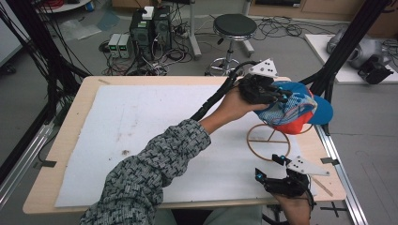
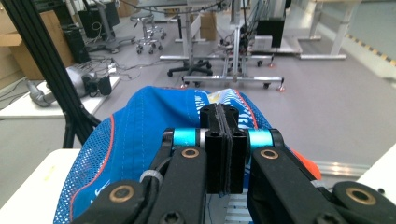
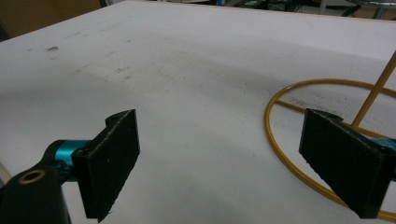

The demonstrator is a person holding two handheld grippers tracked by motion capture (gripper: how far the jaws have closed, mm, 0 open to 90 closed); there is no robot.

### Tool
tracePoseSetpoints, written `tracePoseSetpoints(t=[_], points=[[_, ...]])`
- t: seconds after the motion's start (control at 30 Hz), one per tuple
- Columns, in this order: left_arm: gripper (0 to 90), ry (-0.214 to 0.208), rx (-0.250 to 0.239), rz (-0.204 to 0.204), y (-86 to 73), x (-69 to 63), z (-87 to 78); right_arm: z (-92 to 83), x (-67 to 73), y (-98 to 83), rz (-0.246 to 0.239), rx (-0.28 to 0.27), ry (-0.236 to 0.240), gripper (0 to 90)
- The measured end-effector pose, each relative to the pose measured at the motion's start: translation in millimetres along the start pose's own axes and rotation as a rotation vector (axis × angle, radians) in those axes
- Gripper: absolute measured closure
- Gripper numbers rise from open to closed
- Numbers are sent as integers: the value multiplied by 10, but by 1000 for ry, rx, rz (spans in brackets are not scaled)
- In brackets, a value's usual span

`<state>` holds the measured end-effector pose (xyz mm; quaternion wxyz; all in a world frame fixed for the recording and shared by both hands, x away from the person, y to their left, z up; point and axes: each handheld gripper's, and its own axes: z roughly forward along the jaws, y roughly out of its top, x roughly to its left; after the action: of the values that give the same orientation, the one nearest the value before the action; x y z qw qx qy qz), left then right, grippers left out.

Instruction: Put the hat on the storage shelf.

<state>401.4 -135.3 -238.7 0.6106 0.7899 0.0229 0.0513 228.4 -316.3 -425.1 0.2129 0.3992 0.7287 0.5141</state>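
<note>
cap [image 1: 293, 110] atop stand [image 1: 268, 140] — table's [image 1: 70, 122] right side, stool [image 1: 233, 28] behind

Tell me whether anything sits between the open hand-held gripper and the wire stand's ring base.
Nothing visible does. The right hand-held gripper hangs open over bare white mat, with the stand's ring base directly ahead by its jaws. The cap sits above on the stand, pinched by the left hand-held gripper.

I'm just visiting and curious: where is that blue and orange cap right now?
In the high view, the cap sits at the table's far right, atop the round wire stand, with the left gripper at its crown.
</note>
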Motion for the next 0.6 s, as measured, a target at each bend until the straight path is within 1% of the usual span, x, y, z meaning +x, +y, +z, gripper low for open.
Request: tracePoseSetpoints(t=[0.1, 0.17, 0.2, 0.23, 0.27, 0.3, 0.33, 0.4, 0.43, 0.47, 0.57, 0.6], points=[[887, 0, -2, -4, -25, 15, 17, 1, 1, 0, -1, 0, 0, 114], [882, -2, -19, -13, -54, 27, 20, -1, -2, -1, 1, 0, -2, 114], [846, -6, -27, -14, -63, 33, 15, -4, -6, -2, 3, -1, -4, 114], [846, -12, -31, -12, -76, 48, 5, -4, -6, -2, 3, -1, -4, 114], [797, -11, -35, -15, -85, 57, 3, -5, -10, -3, 0, -2, -4, 114], [797, -14, -34, -19, -92, 70, -3, -5, -10, -4, 0, -1, -3, 114], [775, -19, -33, -22, -99, 84, -11, -5, -7, -3, 3, 0, -3, 114], [747, -17, -40, -27, -105, 95, -26, 1, -8, -2, -3, -2, -2, 114], [747, -17, -47, -33, -106, 97, -32, 1, -8, -2, -3, -2, -2, 114], [726, -18, -54, -27, -103, 106, -54, 3, -4, 0, -1, -2, 0, 114], [706, -14, -55, -25, -95, 110, -83, 3, -3, 0, -2, -2, 0, 114], [677, -12, -57, -23, -92, 113, -100, 4, -5, -2, -2, -2, -1, 114]])
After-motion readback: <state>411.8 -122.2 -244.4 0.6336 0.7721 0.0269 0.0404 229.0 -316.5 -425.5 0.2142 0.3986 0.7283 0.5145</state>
